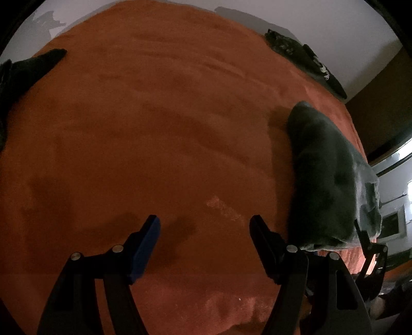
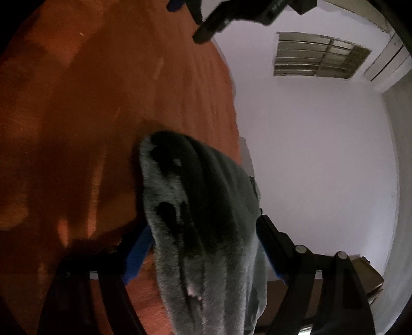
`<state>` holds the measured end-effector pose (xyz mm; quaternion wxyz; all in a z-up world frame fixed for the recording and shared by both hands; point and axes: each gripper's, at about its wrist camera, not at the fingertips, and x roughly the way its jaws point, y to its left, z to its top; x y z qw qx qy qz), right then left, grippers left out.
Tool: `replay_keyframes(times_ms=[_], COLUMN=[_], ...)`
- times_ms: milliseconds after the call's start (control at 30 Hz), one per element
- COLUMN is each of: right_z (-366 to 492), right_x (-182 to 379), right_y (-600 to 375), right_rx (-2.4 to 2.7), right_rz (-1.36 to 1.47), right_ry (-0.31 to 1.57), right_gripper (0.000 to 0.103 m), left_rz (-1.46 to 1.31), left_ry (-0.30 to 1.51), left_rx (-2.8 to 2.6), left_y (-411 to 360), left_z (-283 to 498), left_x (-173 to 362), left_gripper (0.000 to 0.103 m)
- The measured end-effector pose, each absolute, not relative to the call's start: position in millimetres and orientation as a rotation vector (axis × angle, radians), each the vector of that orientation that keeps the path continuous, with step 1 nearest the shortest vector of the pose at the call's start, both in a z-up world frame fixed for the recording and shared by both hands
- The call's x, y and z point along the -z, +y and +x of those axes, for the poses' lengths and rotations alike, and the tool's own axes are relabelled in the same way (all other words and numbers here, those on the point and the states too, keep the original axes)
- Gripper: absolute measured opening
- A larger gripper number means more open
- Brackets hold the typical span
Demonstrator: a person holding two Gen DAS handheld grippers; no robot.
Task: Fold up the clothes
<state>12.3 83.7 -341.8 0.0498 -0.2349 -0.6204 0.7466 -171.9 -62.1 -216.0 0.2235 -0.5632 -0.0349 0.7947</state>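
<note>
A grey fuzzy garment (image 1: 327, 175) lies bundled on the orange bed cover (image 1: 154, 128) at the right. In the right wrist view this garment (image 2: 200, 195) fills the wide gap of my right gripper (image 2: 203, 226). Its blue-padded fingers (image 2: 139, 250) stand wide apart on either side of the cloth, so it is open around it. My left gripper (image 1: 204, 221) hovers open over bare orange cover, left of the garment, with nothing between its fingers. From the left wrist, part of the right gripper (image 1: 370, 247) shows at the garment's near end. The left gripper (image 2: 231, 15) appears at the top of the right wrist view.
Dark clothes lie at the cover's far left edge (image 1: 28, 69), and another dark pile (image 1: 303, 56) sits at the far right corner. A white wall (image 2: 322, 154) with a vent (image 2: 319, 56) rises beyond the bed's right edge. A wooden piece of furniture (image 2: 360, 278) stands low at the right.
</note>
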Motion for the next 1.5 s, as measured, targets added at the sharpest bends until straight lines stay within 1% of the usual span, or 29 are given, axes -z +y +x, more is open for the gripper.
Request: replay_keyframes(times_ms=[400,433,467,500,533,567,633,767,867,967,1000,1100,1233,1300,1400,1500], right_z=[-26,-30,-33,-35,-34,-33,-39,-56,-81,-135,-155,-206,-240,-248,-235,-229], right_x=[345,345,343,341,338,334,318,274,207,120,98,46,-9,-39,-75,-19], right_y=[76,76,78,80,73,62,58,59,79,122,131,154,177,183,204,258], right_rx=[-2.28,-2.279,-2.294,-2.314,-2.322,-2.326,-2.37,-2.481,-2.637,-2.79,-2.809,-2.852,-2.896,-2.955,-3.031,-2.96], right_rz=[-0.813,-0.822,-0.839,-0.859,-0.863,-0.862,-0.881,-0.911,-0.992,-1.162,-1.206,-1.315,-1.383,-1.349,-1.198,-1.21], right_ry=[-1.841,-1.835,-1.817,-1.797,-1.786,-1.777,-1.745,-1.638,-1.366,-0.919,-0.828,-0.579,-0.247,-0.054,0.235,0.507], right_gripper=[0.08,0.079,0.077,0.065,0.042,0.035,0.027,0.022,0.02,0.019,0.018,0.017,0.017,0.017,0.017,0.017], left_rz=[-1.512,-1.505,-1.5,-1.498,-1.497,-1.498,-1.491,-1.451,-1.434,-1.425,-1.418,-1.361,-1.283,-1.245,-1.206,-1.187], left_ry=[-0.107,-0.11,-0.115,-0.121,-0.129,-0.141,-0.159,-0.141,-0.161,-0.23,-0.253,-0.308,-0.376,-0.412,-0.44,-0.443], left_rx=[-2.213,-2.219,-2.225,-2.229,-2.231,-2.23,-2.217,-2.2,-2.195,-2.189,-2.188,-2.204,-2.232,-2.254,-2.286,-2.316], left_y=[-60,-61,-62,-64,-65,-67,-67,-65,-70,-74,-74,-77,-86,-96,-110,-118], left_z=[-177,-179,-181,-183,-184,-186,-189,-189,-191,-194,-196,-201,-210,-211,-213,-215], left_x=[207,207,206,206,207,208,211,213,212,209,207,193,170,157,143,131], left_gripper=[0.073,0.073,0.073,0.073,0.073,0.073,0.073,0.073,0.073,0.073,0.073,0.073,0.073,0.073,0.073,0.073])
